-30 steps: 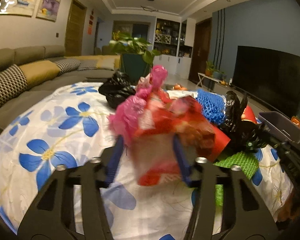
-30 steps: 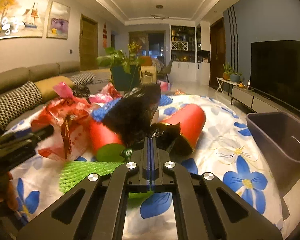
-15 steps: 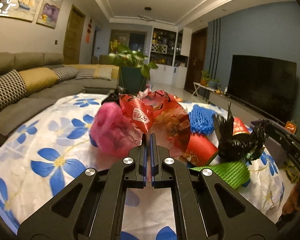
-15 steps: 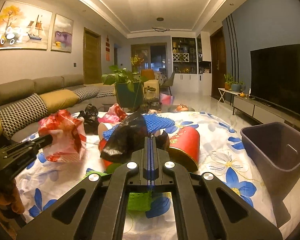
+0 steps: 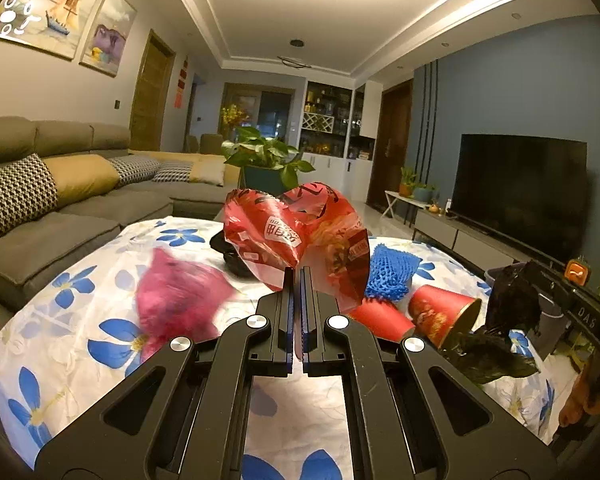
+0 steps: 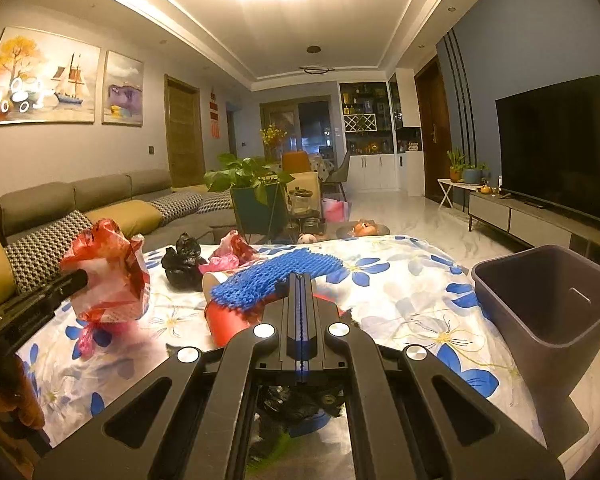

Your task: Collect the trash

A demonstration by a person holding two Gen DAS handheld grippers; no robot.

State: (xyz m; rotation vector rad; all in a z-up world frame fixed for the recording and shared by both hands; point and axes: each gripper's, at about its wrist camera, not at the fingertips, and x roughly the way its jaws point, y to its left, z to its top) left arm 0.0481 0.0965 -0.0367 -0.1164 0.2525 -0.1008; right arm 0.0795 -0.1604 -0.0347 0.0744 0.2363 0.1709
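Red plastic bag [image 5: 300, 232] pinched in left gripper [image 5: 298, 280]; black bag [image 5: 512, 304] in right gripper [image 6: 299, 284]

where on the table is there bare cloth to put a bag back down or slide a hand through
Bare floral cloth lies between the blue mesh and the grey bin, and along the sofa-side edge left of the pink bag. The middle is crowded: red cups, blue mesh, black bag.

Worktop [image 6: 400, 280]: covered by white cloth with blue flower print.
On cloth, left side: pink bag [image 5: 180, 300], blurred.
Far side: black bag [image 6: 182, 260].
Middle: blue foam net [image 6: 276, 276]; two red cups [image 5: 440, 312], lying on their sides.
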